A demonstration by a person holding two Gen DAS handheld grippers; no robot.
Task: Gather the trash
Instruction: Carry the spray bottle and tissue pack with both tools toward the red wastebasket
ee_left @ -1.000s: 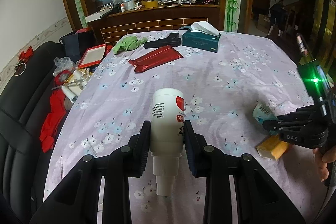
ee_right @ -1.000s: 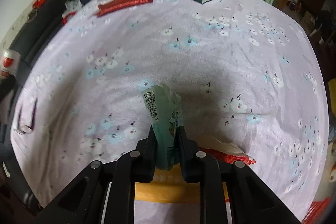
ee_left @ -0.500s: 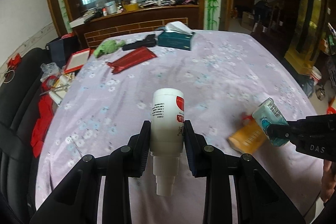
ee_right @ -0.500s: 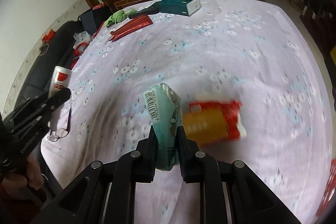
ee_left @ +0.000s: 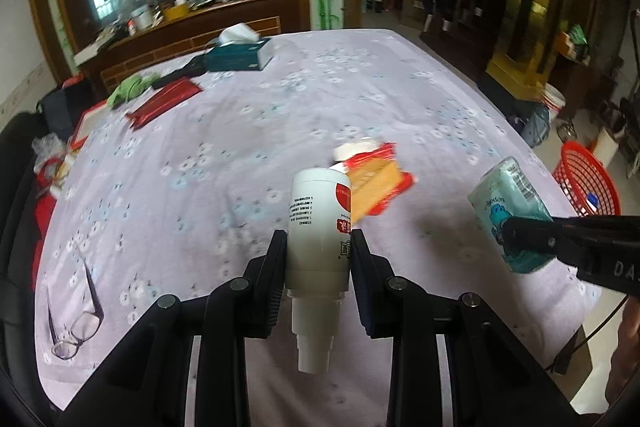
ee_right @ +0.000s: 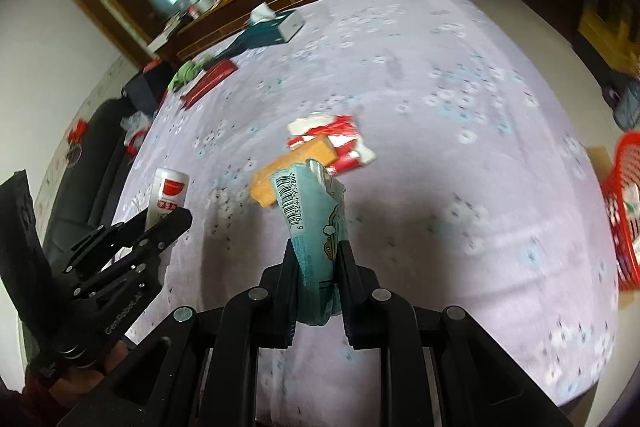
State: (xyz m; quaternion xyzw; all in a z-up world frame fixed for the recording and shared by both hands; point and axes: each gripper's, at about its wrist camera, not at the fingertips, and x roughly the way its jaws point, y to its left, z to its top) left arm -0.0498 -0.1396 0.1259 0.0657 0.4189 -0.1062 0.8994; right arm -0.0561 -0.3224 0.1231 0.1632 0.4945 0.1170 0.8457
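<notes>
White bottle w/ red label (ee_left: 318,227) sits mid-frame, cap end down. Teal crumpled pack (ee_right: 316,227) stands mid-frame. Orange-red wrapper (ee_right: 320,155) lies flat just above it.

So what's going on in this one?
A person is clearing trash off a table with two handheld grippers. The left gripper is shut on a white bottle, the right gripper on a teal wrapper. Both items are held above the cloth. An orange-and-red packet lies on the table. A red basket stands on the floor past the table's right edge, probably the drop point.
</notes>
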